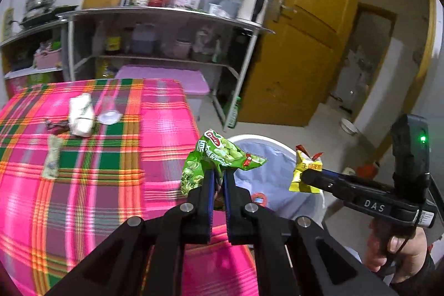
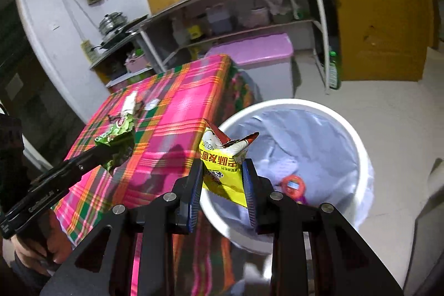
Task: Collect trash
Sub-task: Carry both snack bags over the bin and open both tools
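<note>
On the desk [image 1: 155,113], draped in a pink, green and orange plaid cloth, litter lies toward my left: a pale wrapper strip [image 1: 51,157], a dark candy wrapper [image 1: 57,124], a white crumpled packet [image 1: 80,114] and, just beside it, a clear plastic cup lid [image 1: 109,117]. At the desk's near right corner, my left gripper [image 1: 217,176] has its jaws clamped tight on a crumpled green snack bag [image 1: 219,157], held in the air over the cloth's edge. To its right, my right gripper [image 2: 223,174] has its jaws pressed on a yellow snack packet [image 2: 222,171], torn open at the top, held above the rim of the white trash bin [image 2: 358,140]. The bin stands on the floor just beside the desk, lined with a pale bag, with a red round item [image 2: 292,185] lying inside. Behind stand metal shelves [image 1: 166,15] of bottles and a yellow door [image 1: 302,46].
</note>
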A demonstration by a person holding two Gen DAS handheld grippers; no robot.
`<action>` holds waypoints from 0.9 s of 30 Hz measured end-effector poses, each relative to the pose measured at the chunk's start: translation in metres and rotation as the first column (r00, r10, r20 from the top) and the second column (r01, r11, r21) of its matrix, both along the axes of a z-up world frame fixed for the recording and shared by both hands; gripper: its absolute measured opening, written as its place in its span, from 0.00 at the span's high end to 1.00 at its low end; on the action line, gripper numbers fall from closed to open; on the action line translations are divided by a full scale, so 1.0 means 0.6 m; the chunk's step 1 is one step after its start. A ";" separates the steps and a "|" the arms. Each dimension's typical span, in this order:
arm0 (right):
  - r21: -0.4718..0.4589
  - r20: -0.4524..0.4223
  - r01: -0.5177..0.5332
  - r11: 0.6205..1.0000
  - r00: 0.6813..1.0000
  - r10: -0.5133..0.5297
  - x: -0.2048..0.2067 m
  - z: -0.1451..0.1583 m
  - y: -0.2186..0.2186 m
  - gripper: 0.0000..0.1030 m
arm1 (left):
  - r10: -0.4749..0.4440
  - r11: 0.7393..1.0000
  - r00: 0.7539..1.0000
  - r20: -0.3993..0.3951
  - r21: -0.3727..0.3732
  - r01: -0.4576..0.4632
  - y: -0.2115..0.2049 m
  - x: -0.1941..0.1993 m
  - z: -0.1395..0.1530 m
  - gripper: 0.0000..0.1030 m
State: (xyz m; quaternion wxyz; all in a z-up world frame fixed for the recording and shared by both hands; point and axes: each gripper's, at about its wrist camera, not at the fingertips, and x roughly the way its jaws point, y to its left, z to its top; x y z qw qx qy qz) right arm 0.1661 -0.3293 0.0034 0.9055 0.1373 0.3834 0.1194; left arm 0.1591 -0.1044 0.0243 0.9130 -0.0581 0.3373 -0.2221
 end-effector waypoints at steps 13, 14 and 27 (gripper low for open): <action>-0.005 -0.078 0.056 0.998 0.995 -0.056 0.012 -0.045 -0.055 0.71 | -0.111 0.993 0.990 -0.082 0.025 0.114 -0.093 0.048 -0.051 0.93; -0.003 -0.084 0.060 0.998 0.995 -0.060 0.014 -0.049 -0.059 0.71 | -0.116 0.993 0.989 -0.092 0.025 0.119 -0.098 0.052 -0.056 0.93; -0.005 -0.088 0.085 0.996 0.992 -0.085 0.009 -0.054 -0.078 0.51 | -0.151 0.988 0.977 -0.151 0.001 0.153 -0.119 0.072 -0.081 0.82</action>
